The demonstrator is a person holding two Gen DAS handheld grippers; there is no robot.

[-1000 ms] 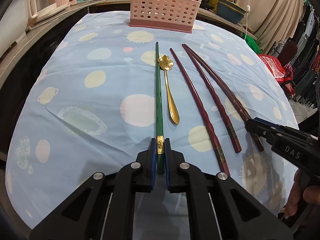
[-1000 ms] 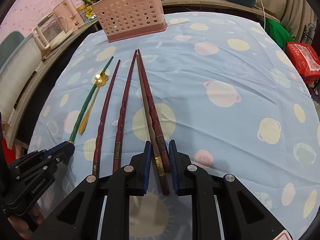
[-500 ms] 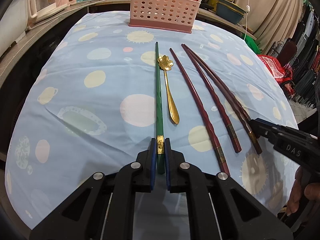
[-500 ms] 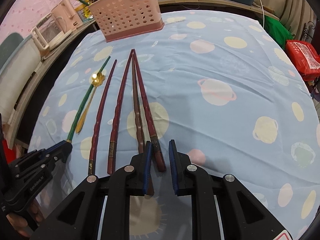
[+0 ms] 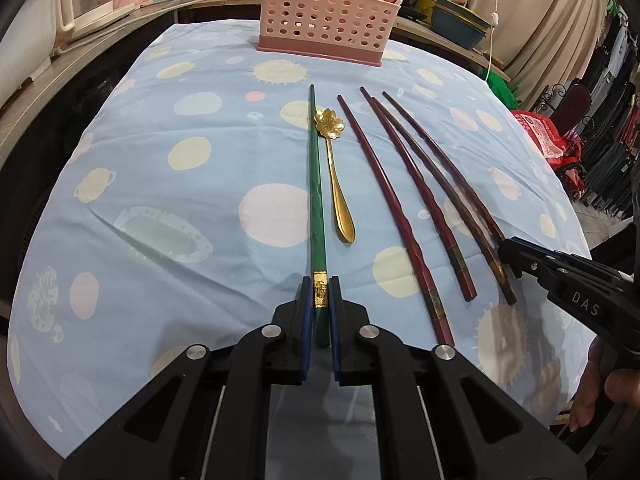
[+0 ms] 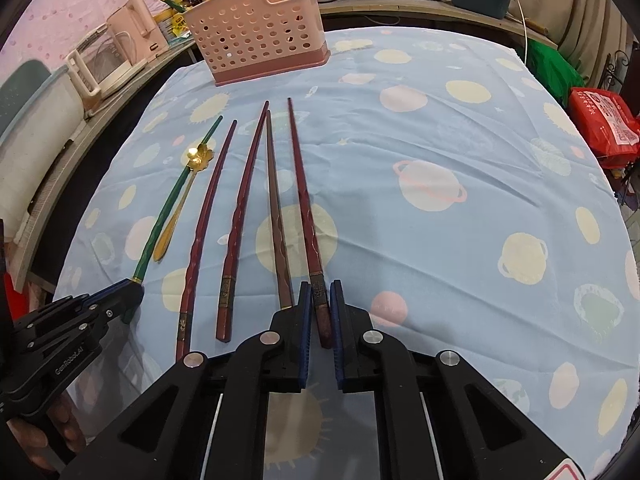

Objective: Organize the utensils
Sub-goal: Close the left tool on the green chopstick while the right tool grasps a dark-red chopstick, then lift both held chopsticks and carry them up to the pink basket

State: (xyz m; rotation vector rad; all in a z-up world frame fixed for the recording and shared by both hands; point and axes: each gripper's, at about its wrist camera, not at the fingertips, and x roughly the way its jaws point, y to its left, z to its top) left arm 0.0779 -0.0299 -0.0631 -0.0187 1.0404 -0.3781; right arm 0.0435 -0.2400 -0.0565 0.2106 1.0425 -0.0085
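Both tongs clamp slim lacquered chopsticks: L (image 5: pixel 319 294) green (image 5: pixel 316 184), R (image 6: pixel 320 300) red (image 6: pixel 302 184).

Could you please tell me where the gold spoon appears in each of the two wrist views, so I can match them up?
Left wrist: the gold spoon lies centre, just right of the green chopstick, flower bowl pointing away.
Right wrist: the spoon lies at left, again right of the green chopstick.
Shared landmark: the pink basket at the table's far end.
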